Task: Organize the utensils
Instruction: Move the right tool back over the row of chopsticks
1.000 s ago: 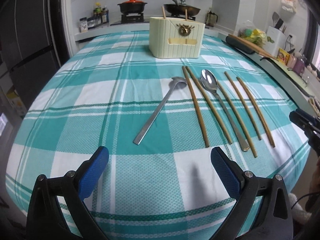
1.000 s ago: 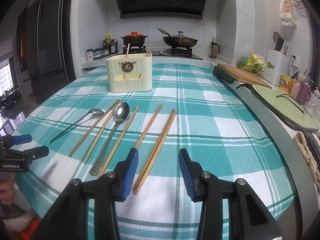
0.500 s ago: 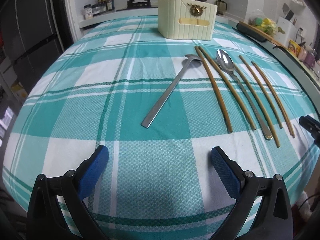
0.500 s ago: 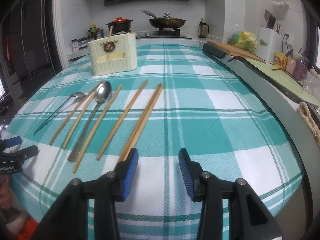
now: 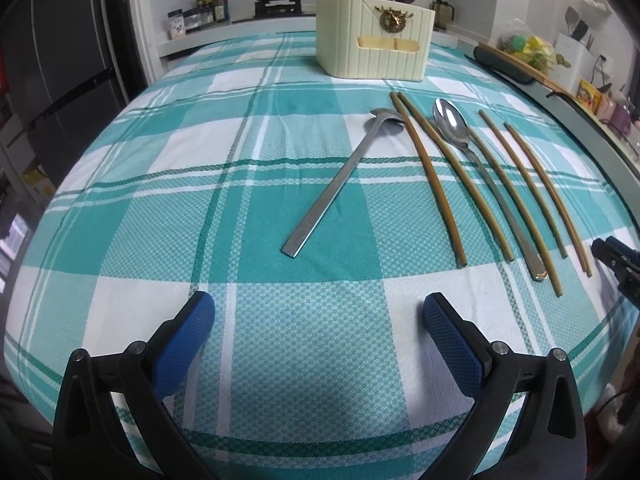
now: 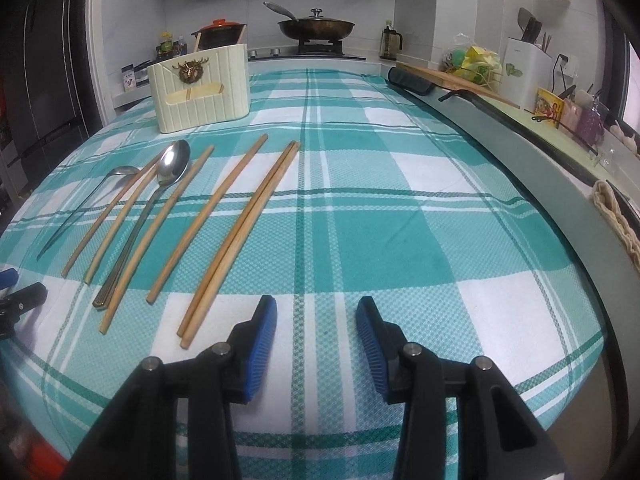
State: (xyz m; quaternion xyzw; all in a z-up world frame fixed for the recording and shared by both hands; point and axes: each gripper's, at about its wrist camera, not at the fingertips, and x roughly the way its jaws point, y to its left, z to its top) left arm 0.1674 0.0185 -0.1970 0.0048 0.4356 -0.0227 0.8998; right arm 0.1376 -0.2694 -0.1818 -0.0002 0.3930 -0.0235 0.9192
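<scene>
Left gripper [image 5: 319, 312] hangs over the tablecloth [image 5: 240, 208] near the table's front edge, jaws wide, nothing between the blue pads [image 5: 450, 338]. Right gripper [image 6: 316, 322] also over the cloth near the front edge, jaws partly apart, narrower than the left, nothing between them. Neither touches a utensil.

Utensils lie flat in a rough row on the cloth, handles toward the grippers. From the left in the left wrist view: flat-handled spoon [image 5: 340, 182], angled, its bowl near the top of the next chopstick; then two chopsticks [image 5: 430, 176] side by side; then the shiny spoon [image 5: 452, 124], its long handle running down to a gold-tinted end. A single chopstick [image 5: 520, 216] lies close along that handle; whether they touch is unclear. Another single chopstick [image 5: 524, 184] lies further right. At the far right is a pair of chopsticks [image 6: 244, 236], touching along their length in the right wrist view, near ends just left of the right gripper's left pad.

Cream utensil holder [image 5: 374, 50] stands upright at the far side of the table, beyond the utensil tips, apart from them. Two sticks poke out of its top. It has a gold emblem on the front.

Behind: stove with a red-lidded pot [image 6: 218, 34] and a lidded pan [image 6: 316, 26]. Cutting board [image 6: 452, 80] on the counter to the right. The right gripper's tip shows at the right edge of the left view, the left gripper's at the left edge of the right view.
</scene>
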